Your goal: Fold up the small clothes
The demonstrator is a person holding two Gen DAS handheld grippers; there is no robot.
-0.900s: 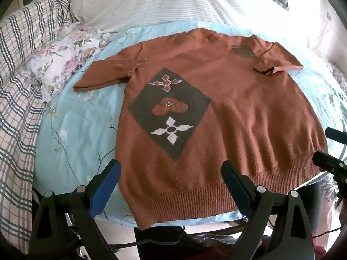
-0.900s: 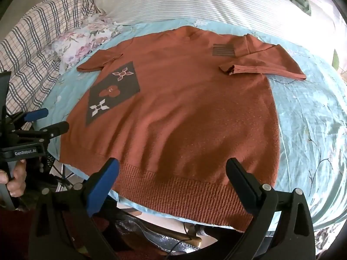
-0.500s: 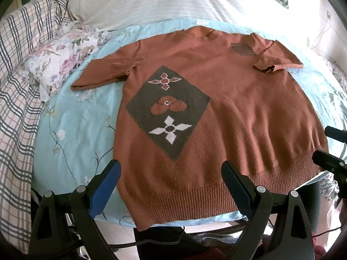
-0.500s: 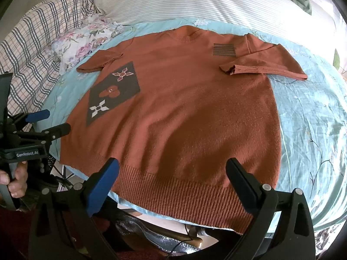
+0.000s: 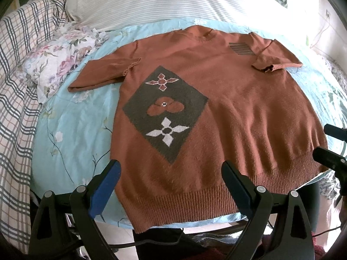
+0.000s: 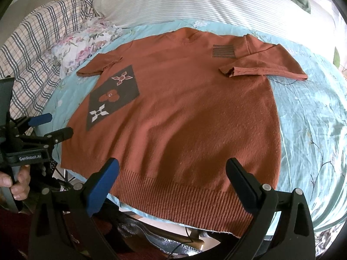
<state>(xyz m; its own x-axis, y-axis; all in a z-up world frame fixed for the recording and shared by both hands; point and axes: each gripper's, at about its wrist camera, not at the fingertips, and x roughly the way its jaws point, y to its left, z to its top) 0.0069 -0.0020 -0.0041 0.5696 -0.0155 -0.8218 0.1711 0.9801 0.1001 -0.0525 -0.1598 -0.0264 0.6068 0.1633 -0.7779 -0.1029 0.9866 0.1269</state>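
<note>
A rust-orange short-sleeved knit sweater (image 5: 238, 112) (image 6: 195, 112) lies flat, front up, on a light blue floral sheet (image 5: 71, 125) (image 6: 310, 112). It has a dark diamond patch with flower motifs (image 5: 164, 112) (image 6: 112, 98). Its right sleeve (image 5: 275, 58) (image 6: 264, 67) is folded in over the chest; the left sleeve (image 5: 102, 73) lies spread out. My left gripper (image 5: 171, 173) (image 6: 52, 123) hovers open above the hem's left part. My right gripper (image 6: 173, 173) (image 5: 329, 143) hovers open above the hem's right part. Nothing sits between either pair of fingers.
A striped white pillow (image 5: 169, 2) (image 6: 206, 2) lies beyond the collar. A floral cloth (image 5: 58, 62) and a plaid blanket (image 5: 17, 99) sit to the left. The bed's near edge runs just under the hem, with cables and floor below. A hand (image 6: 15, 179) holds the left gripper.
Both grippers have stayed wide open and nearly still; the left view has drifted very slightly. The sweater has not moved.
</note>
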